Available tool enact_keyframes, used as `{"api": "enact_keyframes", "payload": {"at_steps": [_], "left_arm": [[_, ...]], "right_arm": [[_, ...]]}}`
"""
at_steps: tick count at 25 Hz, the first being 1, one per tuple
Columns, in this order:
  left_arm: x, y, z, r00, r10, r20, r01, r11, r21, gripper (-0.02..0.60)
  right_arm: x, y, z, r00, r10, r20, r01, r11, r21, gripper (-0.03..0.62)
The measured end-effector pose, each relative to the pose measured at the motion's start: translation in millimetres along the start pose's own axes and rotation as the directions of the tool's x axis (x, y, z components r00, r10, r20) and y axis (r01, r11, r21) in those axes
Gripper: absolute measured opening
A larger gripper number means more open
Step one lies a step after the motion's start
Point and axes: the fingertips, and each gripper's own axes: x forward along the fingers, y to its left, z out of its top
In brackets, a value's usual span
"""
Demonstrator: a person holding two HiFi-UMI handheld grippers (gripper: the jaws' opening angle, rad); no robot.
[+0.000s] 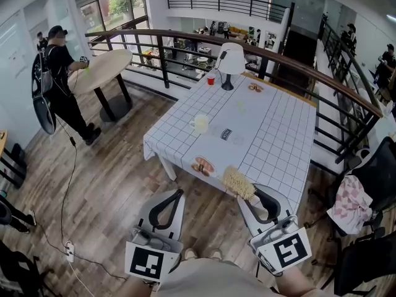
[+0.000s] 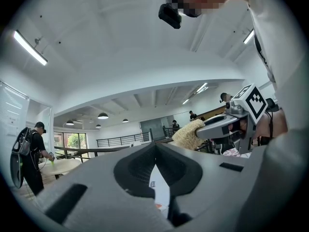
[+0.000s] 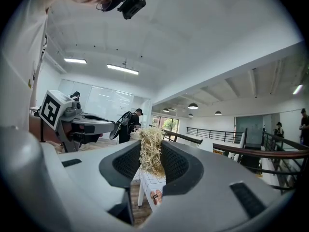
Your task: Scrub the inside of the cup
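A pale cup (image 1: 200,124) stands on the table's white gridded cloth (image 1: 272,135), towards its left side. Both grippers hover short of the table's near edge, well apart from the cup. My left gripper (image 1: 179,193) is shut with nothing between its jaws (image 2: 155,148). My right gripper (image 1: 257,192) is shut on a straw-coloured fibre scrubber (image 1: 238,182), which sticks out over the table's near corner. In the right gripper view the scrubber (image 3: 150,148) stands up between the closed jaws. From the left gripper view the same scrubber (image 2: 189,133) shows at the right.
On the cloth stand a white lamp (image 1: 232,60), a red cup (image 1: 210,80), a small dark item (image 1: 226,134) and two plates of food (image 1: 203,165) (image 1: 255,87). A railing (image 1: 185,39) runs behind. A chair with a pink cloth (image 1: 349,203) is right; a person (image 1: 62,73) stands far left.
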Motion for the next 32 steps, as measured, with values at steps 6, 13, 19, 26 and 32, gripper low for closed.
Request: {"api": "enact_keyframes", "payload": {"at_steps": [6,13,19,26,32], "left_arm": [[7.5,-6.0,-7.1,1.0,0.017,-0.023,-0.017,1.0,-0.014,0.014],[17.6,-18.7,-11.4,0.999,0.018,-0.028,-0.019,1.0,-0.025,0.014],[20.2,-20.2,-15.2,0.999,0.04,-0.035,-0.041,0.999,-0.028,0.013],[25.2,-23.9,-18.0,0.998,0.059,-0.039,-0.06,0.998,-0.025,0.014],[32.5,-32.2,-22.2,0.998,0.055,-0.039,-0.056,0.998,-0.029,0.014]], "right_arm": [[-2.6,-9.3,-4.6,1.0,0.019,0.007,-0.019,1.0,0.006,0.114],[-6.3,-18.8,-16.2,0.999,0.041,0.003,-0.041,0.999,0.028,0.114],[-8.7,-26.2,-24.5,0.999,0.04,-0.001,-0.04,0.999,0.035,0.114],[-18.6,-36.6,-31.2,0.999,0.04,0.003,-0.041,0.999,0.032,0.114],[-21.6,-42.2,-40.3,0.999,0.043,-0.004,-0.043,0.998,0.035,0.114]]}}
